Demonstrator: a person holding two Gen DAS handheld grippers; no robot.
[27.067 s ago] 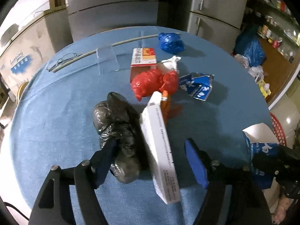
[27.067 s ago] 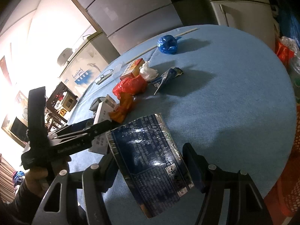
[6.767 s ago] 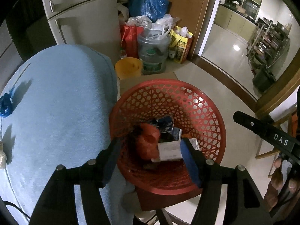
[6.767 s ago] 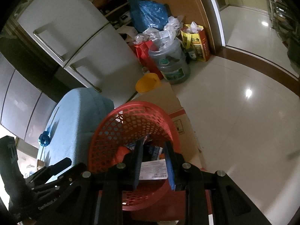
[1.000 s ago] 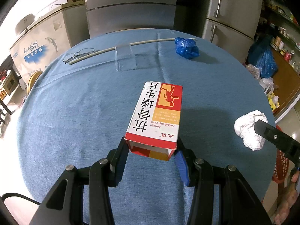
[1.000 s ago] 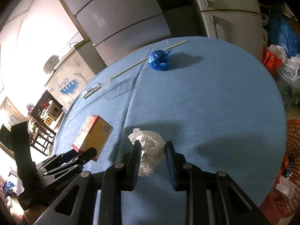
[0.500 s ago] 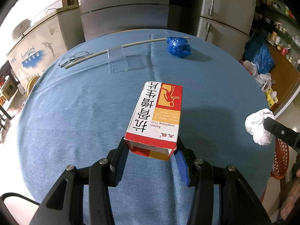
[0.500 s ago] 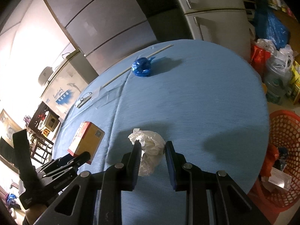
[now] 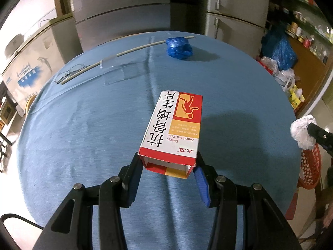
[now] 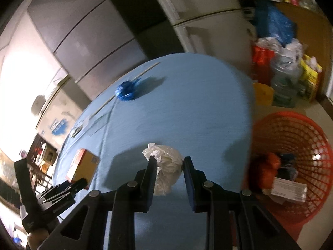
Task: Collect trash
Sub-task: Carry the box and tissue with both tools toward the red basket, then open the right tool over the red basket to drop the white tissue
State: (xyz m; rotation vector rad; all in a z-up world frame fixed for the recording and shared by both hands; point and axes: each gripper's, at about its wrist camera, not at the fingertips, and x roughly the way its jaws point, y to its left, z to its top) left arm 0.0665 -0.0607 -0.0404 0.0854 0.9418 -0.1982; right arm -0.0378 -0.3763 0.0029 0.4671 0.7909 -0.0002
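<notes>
Left gripper clamps carton above table; right gripper clamps tissue wad near table edge, beside basket.

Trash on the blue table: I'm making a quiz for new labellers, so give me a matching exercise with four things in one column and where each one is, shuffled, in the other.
Things:
1. red and white box
2. white crumpled paper
3. blue bag
4. red basket

Places:
A. lying on the table near its far edge
B. on the floor beside the table, with trash inside
C. clamped in the right gripper
D. clamped in the left gripper

Pairs: 1-D, 2-C, 3-A, 4-B
</notes>
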